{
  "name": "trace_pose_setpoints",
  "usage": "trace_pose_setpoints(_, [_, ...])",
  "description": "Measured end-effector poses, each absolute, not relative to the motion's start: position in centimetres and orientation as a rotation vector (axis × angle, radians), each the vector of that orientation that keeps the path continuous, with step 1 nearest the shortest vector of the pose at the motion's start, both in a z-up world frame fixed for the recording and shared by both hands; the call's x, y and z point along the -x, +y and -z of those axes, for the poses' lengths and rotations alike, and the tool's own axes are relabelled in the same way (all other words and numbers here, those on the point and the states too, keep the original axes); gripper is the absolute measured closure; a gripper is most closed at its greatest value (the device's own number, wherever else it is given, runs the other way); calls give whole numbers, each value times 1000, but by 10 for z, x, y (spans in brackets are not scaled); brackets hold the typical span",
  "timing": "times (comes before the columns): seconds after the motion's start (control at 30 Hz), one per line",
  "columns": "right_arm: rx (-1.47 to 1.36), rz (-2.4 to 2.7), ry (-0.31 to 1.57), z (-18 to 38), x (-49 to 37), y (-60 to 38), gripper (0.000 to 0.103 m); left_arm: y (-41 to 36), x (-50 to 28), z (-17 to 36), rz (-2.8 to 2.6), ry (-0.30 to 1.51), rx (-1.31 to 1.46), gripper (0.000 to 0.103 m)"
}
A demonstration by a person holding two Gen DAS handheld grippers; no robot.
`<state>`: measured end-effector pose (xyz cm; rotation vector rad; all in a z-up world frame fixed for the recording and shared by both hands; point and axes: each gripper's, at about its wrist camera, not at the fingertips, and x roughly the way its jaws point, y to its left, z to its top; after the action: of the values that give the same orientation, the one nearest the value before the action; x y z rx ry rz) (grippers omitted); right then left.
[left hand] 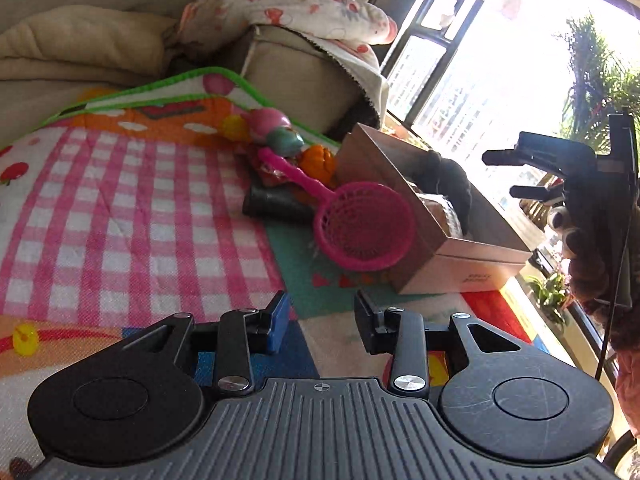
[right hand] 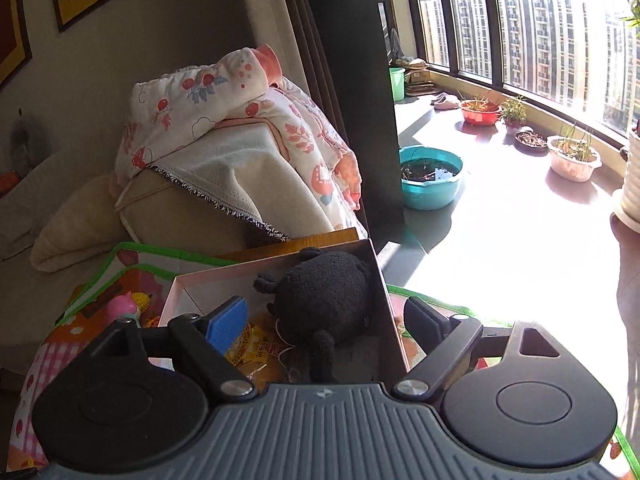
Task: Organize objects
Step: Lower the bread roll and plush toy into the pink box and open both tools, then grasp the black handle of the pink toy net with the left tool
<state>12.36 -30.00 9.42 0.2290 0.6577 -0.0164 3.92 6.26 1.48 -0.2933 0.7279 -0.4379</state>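
An open cardboard box [left hand: 476, 258] stands on a colourful play mat [left hand: 132, 184]. It holds a black plush toy [right hand: 324, 296] and yellow snack packets [right hand: 256, 350]. A pink toy strainer [left hand: 362, 226] leans against the box's left wall, its handle reaching back to a pile of small toys [left hand: 280, 136] and a dark flat object [left hand: 276, 206]. My left gripper [left hand: 322, 320] is open and empty, low over the mat in front of the strainer. My right gripper [right hand: 326, 320] is open and empty above the box; it also shows in the left wrist view [left hand: 516, 174].
A beige sofa [right hand: 192, 200] draped with a floral garment [right hand: 224, 92] stands behind the mat. To the right, a sunlit windowsill holds a teal basin [right hand: 432, 178] and several plant pots [right hand: 574, 158]. A dark curtain [right hand: 344, 92] hangs by the window.
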Motion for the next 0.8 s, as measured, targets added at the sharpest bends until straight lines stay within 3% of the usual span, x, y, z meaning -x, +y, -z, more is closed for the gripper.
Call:
trace_pose_setpoints(0.2, [-98, -50, 606, -78, -54, -276, 16, 47, -45, -19, 435, 688, 204, 64])
trace_pose_setpoints(0.33, [-14, -108, 599, -57, -16, -255, 6, 30, -55, -32, 449, 589, -58, 64])
trace_pose_setpoints(0.47, [-15, -197, 655, -35, 1, -239, 5, 17, -79, -39, 466, 538, -318, 63])
trace_pose_setpoints(0.8, [-122, -271, 754, -8, 1, -240, 4, 0, -153, -21, 653, 736, -605, 58])
